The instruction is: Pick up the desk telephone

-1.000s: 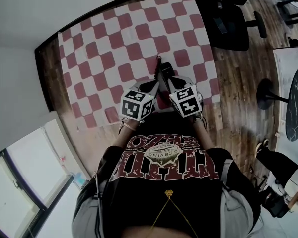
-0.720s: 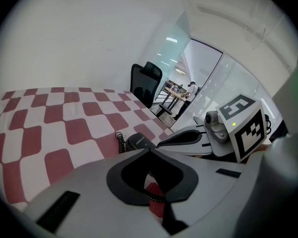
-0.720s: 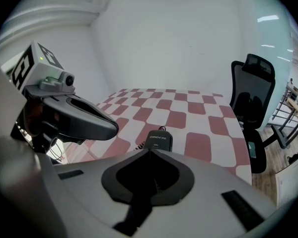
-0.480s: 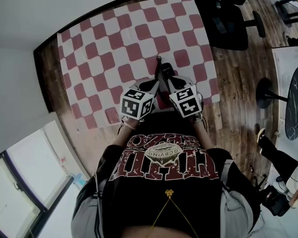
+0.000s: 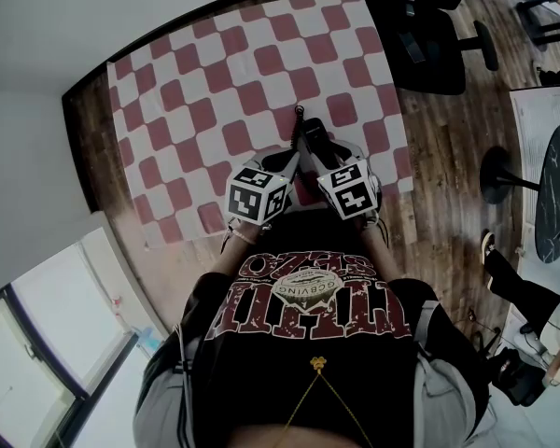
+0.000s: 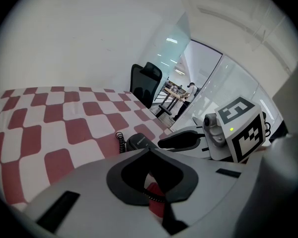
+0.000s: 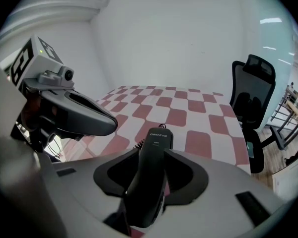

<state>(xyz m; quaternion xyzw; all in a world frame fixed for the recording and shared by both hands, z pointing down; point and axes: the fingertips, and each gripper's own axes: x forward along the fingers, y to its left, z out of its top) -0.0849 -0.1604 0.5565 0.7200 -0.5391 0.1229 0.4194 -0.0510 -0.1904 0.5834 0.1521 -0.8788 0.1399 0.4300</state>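
Observation:
A black telephone handset lies on the red-and-white checked cloth, its coiled cord trailing away from me. Both grippers hover close together at the cloth's near edge. My right gripper straddles the handset; its jaws are opening, the handset stands between them and the pads no longer press on it. My left gripper is just left of the handset, its fingertips together with nothing clearly between them. In the left gripper view the handset's end and cord show beyond the jaws.
A black office chair stands on the wood floor at the cloth's far right corner. A round dark table and a bystander's leg are at the right. A wall runs along the far side.
Both grippers and the handset stay where they were. Only the bystander's foot at the right edge has shifted.

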